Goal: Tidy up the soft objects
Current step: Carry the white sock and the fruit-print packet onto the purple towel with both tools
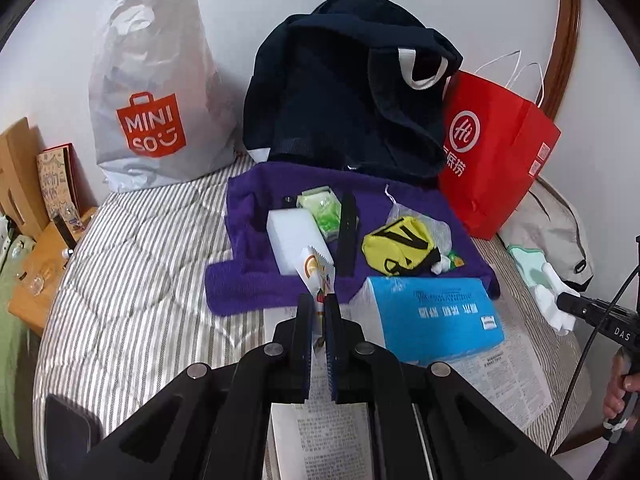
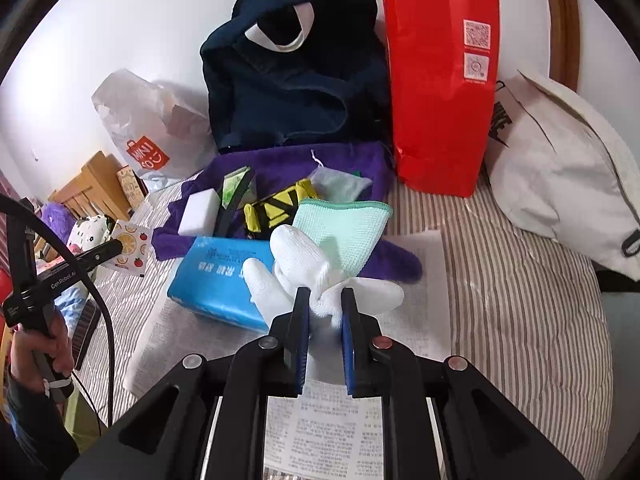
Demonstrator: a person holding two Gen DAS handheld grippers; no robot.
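The white glove [image 2: 304, 264] is soft and knitted, with thick rounded fingers that spread out and bend in different directions. It hangs a little above the newspaper [image 2: 416, 280], just in front of the blue pack [image 2: 220, 276]. A mint green cloth [image 2: 344, 232] lies right behind the glove and touches it. In the left wrist view the same glove [image 1: 554, 296] and cloth [image 1: 528, 260] show at the right edge of the bed.

The right gripper [image 2: 325, 304] has its jaws narrowly apart, and they press on a bunched part of the glove between them. The fabric fills the gap, so the grip is firm.

The left gripper [image 1: 319, 308] has its jaws nearly together, with only a thin slit. Between them is a small paper packet [image 1: 318, 274] with orange and fruit pictures; the packet stands upright with its toothed top edge up. In the right wrist view this packet [image 2: 130, 248] is held in the air at the left, away from the bed.

On the purple towel [image 1: 256, 276] lie a white sponge block [image 1: 294, 236], a green tissue pack [image 1: 322, 210] and a yellow pouch [image 1: 400, 250].
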